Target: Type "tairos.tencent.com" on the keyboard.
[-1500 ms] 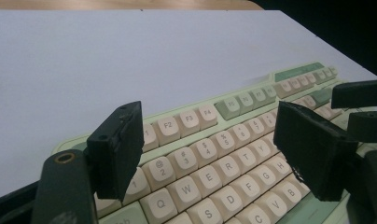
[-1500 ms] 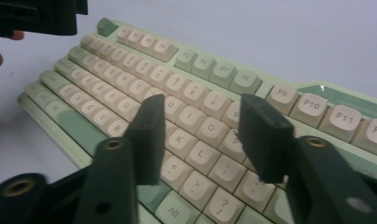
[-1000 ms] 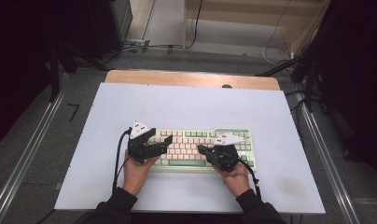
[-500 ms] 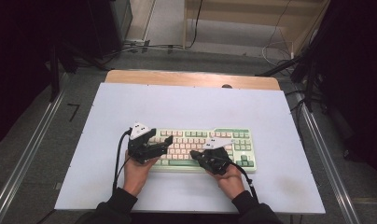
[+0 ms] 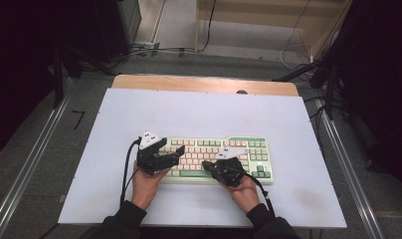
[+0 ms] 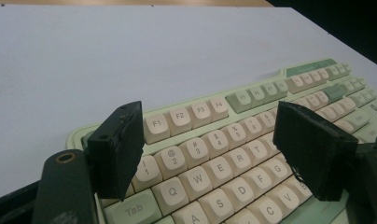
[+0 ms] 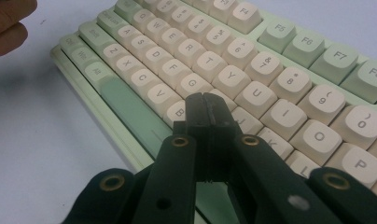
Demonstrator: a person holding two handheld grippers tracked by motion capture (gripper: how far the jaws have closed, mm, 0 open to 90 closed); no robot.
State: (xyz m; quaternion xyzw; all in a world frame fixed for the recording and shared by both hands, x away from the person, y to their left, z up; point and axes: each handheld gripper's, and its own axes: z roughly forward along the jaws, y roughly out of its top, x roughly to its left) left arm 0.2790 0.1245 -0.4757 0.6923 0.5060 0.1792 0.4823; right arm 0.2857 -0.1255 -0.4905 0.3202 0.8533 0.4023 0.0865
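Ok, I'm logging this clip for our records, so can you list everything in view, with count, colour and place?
keyboard: one, pale green case with cream and green keys, near the table's front edge, centre.
table: one, white top with a wooden strip along the far edge, middle of the high view.
floor: grey, around the table, with cables at the far side.
left gripper: one, black, jaws open, above the keyboard's left end.
right gripper: one, black, jaws shut, tip by the lower letter rows.
hands: two, holding the grippers, at the table's near edge, dark sleeves.
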